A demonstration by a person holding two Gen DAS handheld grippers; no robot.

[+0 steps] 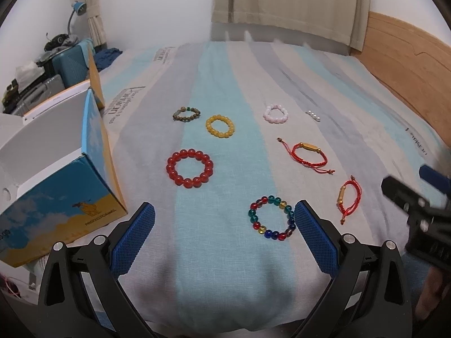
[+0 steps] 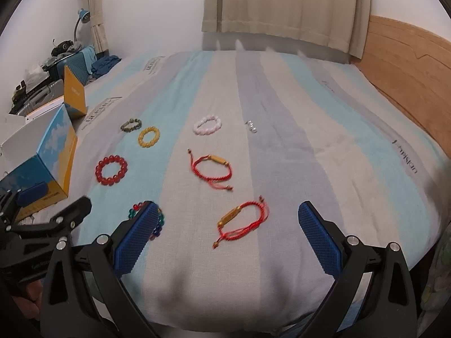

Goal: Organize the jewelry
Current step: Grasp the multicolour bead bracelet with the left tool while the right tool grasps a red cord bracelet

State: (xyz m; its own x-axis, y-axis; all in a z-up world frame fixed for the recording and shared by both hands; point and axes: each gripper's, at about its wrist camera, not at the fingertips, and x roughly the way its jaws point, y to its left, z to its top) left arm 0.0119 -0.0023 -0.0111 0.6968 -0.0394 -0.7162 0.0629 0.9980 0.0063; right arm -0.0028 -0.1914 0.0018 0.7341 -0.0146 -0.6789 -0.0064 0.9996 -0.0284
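Observation:
Several bracelets lie on the striped bed sheet [image 1: 220, 267]. In the left wrist view: a multicoloured bead bracelet [image 1: 271, 217], a red bead bracelet [image 1: 189, 168], a yellow one [image 1: 220, 126], a brown one [image 1: 186, 113], a pink one [image 1: 276, 114], a small pearl piece [image 1: 313, 115] and two red cord bracelets [image 1: 309, 154] [image 1: 347, 197]. My left gripper [image 1: 225, 233] is open and empty, just in front of the multicoloured bracelet. My right gripper [image 2: 228, 236] is open and empty above the near red cord bracelet [image 2: 242, 219]. The far cord bracelet [image 2: 212, 169] lies beyond it.
An open blue and yellow box [image 1: 70, 186] stands on the sheet at the left; it also shows in the right wrist view [image 2: 53, 157]. A wooden headboard [image 1: 408, 56] runs along the right. Suitcases and clutter [image 1: 53, 64] sit beyond the bed's left side.

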